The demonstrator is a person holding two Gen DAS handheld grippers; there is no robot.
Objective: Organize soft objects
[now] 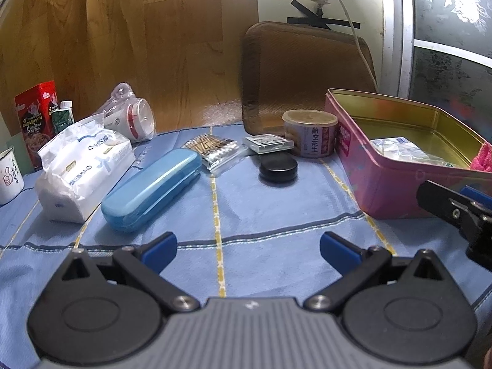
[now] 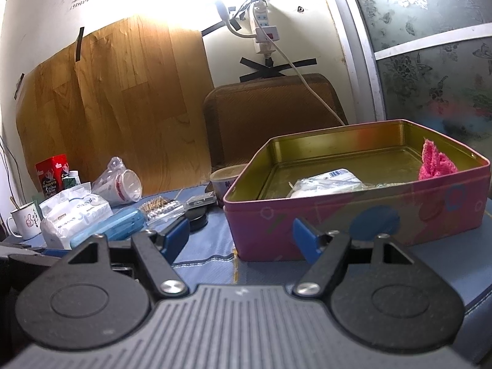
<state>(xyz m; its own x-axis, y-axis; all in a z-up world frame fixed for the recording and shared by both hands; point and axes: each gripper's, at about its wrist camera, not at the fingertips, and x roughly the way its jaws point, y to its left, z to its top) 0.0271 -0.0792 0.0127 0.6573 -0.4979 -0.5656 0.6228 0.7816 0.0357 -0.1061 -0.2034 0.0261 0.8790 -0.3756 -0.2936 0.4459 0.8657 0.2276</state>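
Note:
A pink tin box [image 1: 384,184] [image 2: 353,215] with a gold inside stands on the blue cloth at the right. Inside lie a clear plastic packet [image 2: 326,183] [image 1: 399,150] and a pink fluffy cloth [image 2: 436,161] [image 1: 482,158] against the right wall. A white pack of tissues [image 1: 83,169] [image 2: 73,215] lies at the left, beside a blue case [image 1: 150,189] [image 2: 107,230]. My left gripper [image 1: 247,246] is open over bare cloth in front of these. My right gripper [image 2: 241,233] is open, just before the tin's near wall, holding nothing; part of it shows in the left wrist view [image 1: 461,212].
A bag of cotton swabs [image 1: 215,150], a small flat box [image 1: 269,143], a black round lid [image 1: 278,169] and a lidded tub [image 1: 309,133] sit mid-table. A bagged cup [image 1: 132,117], a red box [image 1: 38,117] and a white mug [image 1: 9,175] stand at the left. A brown tray [image 1: 307,73] leans on the wall.

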